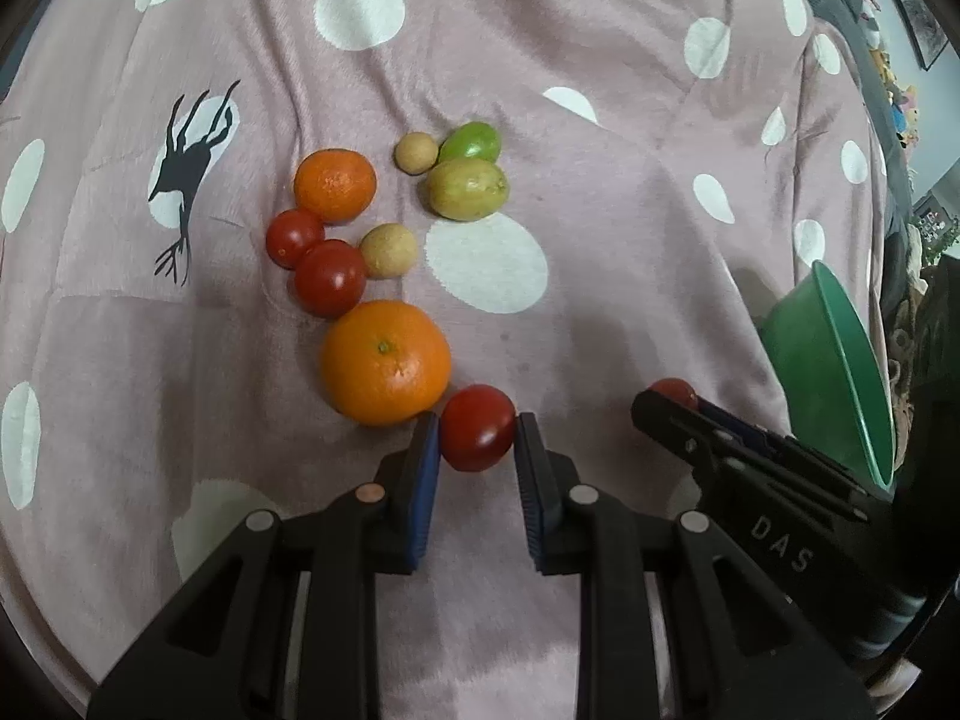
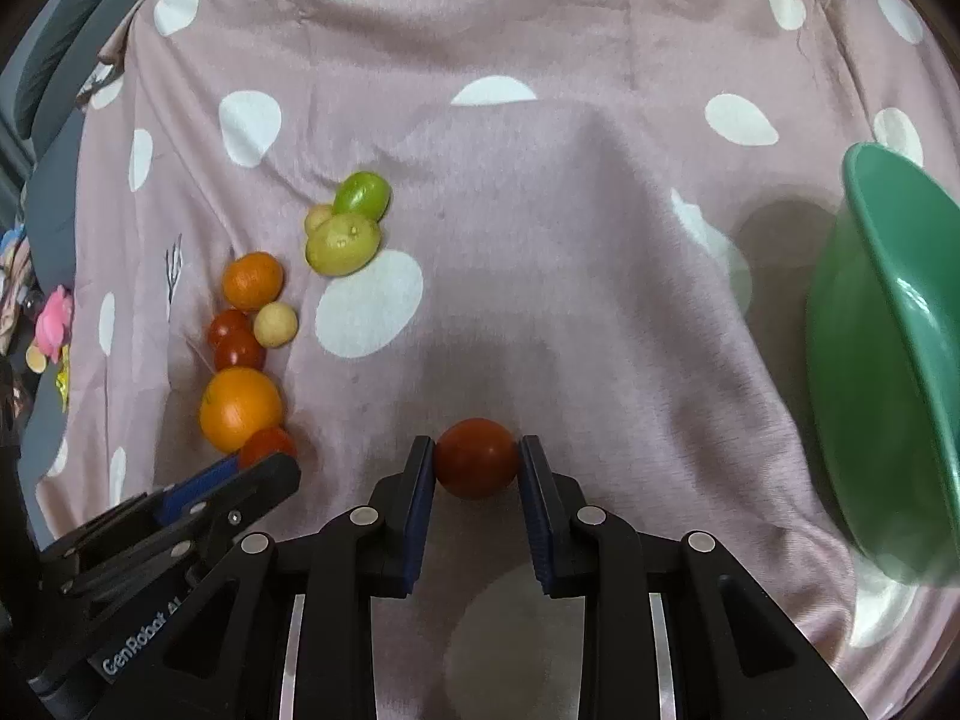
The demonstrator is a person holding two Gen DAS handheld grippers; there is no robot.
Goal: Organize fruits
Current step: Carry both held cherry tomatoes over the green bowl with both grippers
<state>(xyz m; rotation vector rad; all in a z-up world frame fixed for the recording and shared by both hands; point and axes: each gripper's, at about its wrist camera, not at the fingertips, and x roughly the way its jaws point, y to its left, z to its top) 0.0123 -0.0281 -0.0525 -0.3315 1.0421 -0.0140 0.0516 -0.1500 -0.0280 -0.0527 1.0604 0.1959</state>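
Spread under everything is a pink spotted blanket (image 1: pixel 600 90), on which the left gripper (image 1: pixel 477 438) pinches one tomato (image 1: pixel 477 427) beside the big orange (image 1: pixel 385 361) while the right gripper (image 2: pixel 477 459) clamps another tomato (image 2: pixel 477 457), probably bound for the tilted green bowl (image 2: pixel 888 360) at right, far from the loose fruit.

"DAS" on right gripper (image 1: pixel 675 399); "GenRobot AI" on left gripper (image 2: pixel 264 459)

Bare blanket (image 2: pixel 540 210) lay open between the fruit cluster (image 2: pixel 252 348) and the tilted green bowl (image 2: pixel 888 360); a large orange (image 1: pixel 385 362) crowded the left tongs (image 1: pixel 477 438).
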